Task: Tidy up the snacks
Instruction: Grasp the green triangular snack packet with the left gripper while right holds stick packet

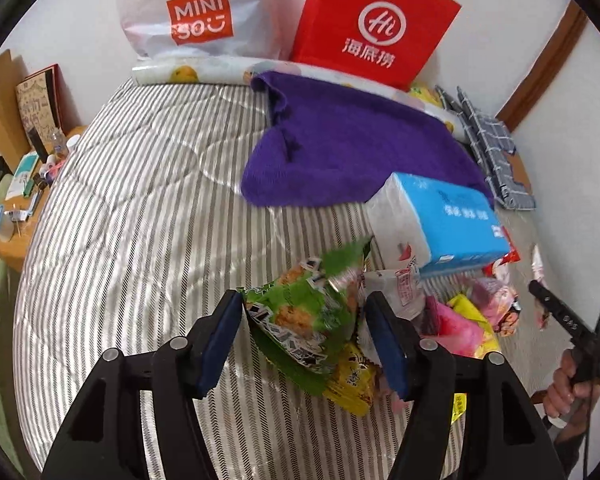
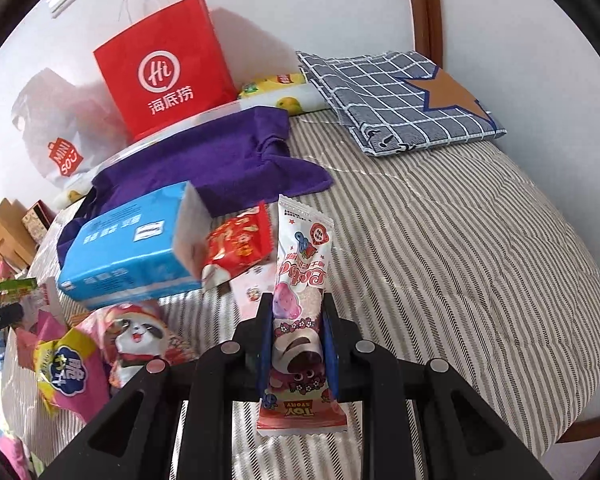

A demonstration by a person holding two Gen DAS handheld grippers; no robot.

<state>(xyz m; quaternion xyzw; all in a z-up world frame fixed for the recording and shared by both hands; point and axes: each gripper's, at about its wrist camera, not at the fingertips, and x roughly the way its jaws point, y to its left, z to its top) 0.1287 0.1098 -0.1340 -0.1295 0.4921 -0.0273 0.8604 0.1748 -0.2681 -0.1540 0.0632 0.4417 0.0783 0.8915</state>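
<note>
My left gripper [image 1: 304,298] is shut on a green snack packet [image 1: 300,312], its blue pads pressing both sides, just above the striped bed cover [image 1: 140,220]. Under it lies a yellow packet [image 1: 350,384], beside a pile of pink and yellow snack packets [image 1: 464,324]. My right gripper [image 2: 298,300] is shut on a long pink-and-white Toy Story snack bar [image 2: 302,264] that stands upright between its pads. To its left lie a panda-print packet [image 2: 140,336], a yellow-and-blue packet [image 2: 66,368] and a red packet [image 2: 240,248].
A blue tissue pack [image 1: 448,220] lies by the pile, on the edge of a purple towel [image 1: 340,148]. A red paper bag [image 1: 372,24] and a white Miniso bag [image 1: 196,12] lean on the wall. A folded checked cloth [image 2: 396,100] lies far right; a cluttered bedside table [image 1: 20,184] stands left.
</note>
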